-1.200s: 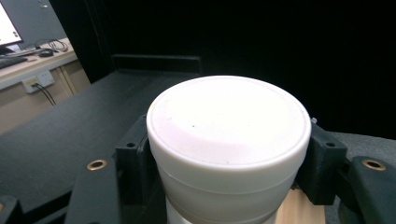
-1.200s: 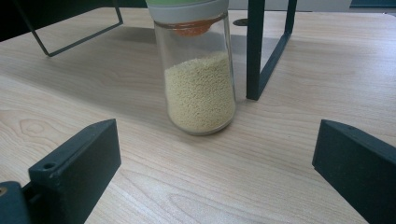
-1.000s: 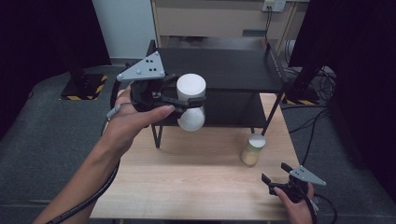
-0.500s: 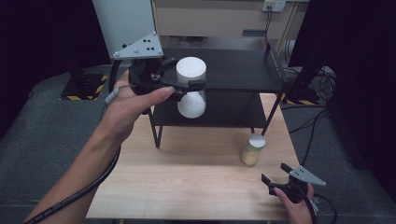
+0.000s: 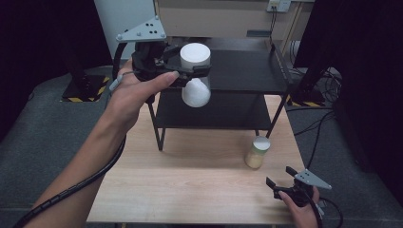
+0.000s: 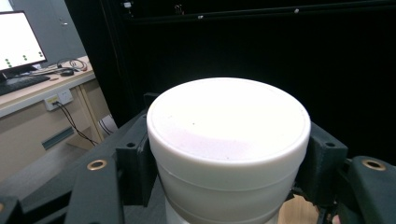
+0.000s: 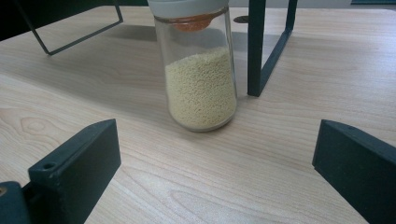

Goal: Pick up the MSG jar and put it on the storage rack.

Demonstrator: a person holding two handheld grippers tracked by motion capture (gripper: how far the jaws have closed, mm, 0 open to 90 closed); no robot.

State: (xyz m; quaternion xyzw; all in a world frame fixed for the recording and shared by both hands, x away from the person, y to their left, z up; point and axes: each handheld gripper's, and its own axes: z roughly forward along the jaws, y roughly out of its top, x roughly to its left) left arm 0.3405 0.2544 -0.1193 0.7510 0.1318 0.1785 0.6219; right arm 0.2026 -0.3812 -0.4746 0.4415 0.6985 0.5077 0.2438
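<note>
We note the left claw [image 5: 190, 66] clenched on a white lidded cylindrical jar [image 5: 195, 71] above the black metal shelf [image 5: 242, 71]; right claw [image 5: 281, 178] released, resting on the bench [image 5: 190, 185].

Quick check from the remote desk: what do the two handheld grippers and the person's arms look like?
Both are black two-jaw tools. The left gripper carries a grey three-cornered plate with small holes and trails a ribbed black cable along a bare, sleeveless forearm. The right gripper has a similar grey plate and a black cable; its jaws are blocky black pads.
</note>
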